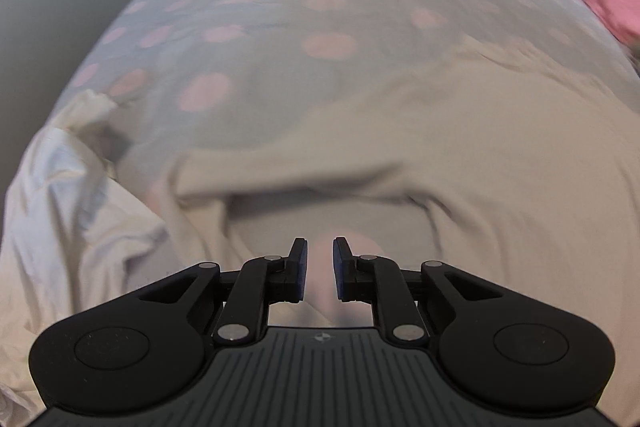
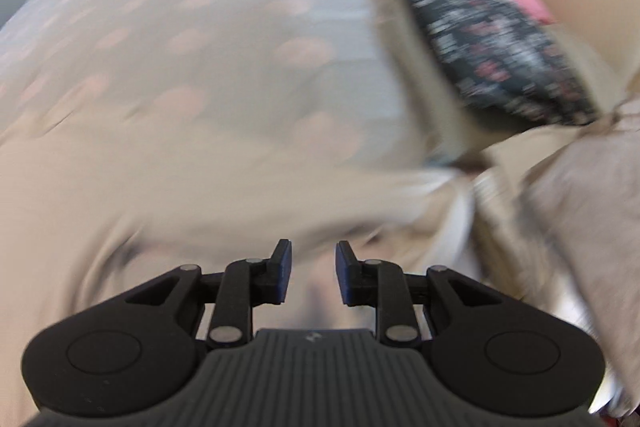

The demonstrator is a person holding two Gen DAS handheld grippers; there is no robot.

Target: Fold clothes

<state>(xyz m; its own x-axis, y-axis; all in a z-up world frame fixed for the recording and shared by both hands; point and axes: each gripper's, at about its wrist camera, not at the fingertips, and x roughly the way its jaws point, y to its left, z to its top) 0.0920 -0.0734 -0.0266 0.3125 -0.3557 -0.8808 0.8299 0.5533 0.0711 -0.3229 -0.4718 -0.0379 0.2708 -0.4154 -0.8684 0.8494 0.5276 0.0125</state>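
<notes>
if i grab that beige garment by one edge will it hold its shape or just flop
Probably flop: the beige garment lies in soft folds and creases over the bed, so it looks thin and limp. It likely drags and bunches if pushed. It seems light, nothing stiff showing.

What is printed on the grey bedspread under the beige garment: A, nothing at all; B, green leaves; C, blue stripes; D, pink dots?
D: the left wrist view shows the grey bedspread scattered with round pink dots, with the beige garment spread over its near part.
</notes>
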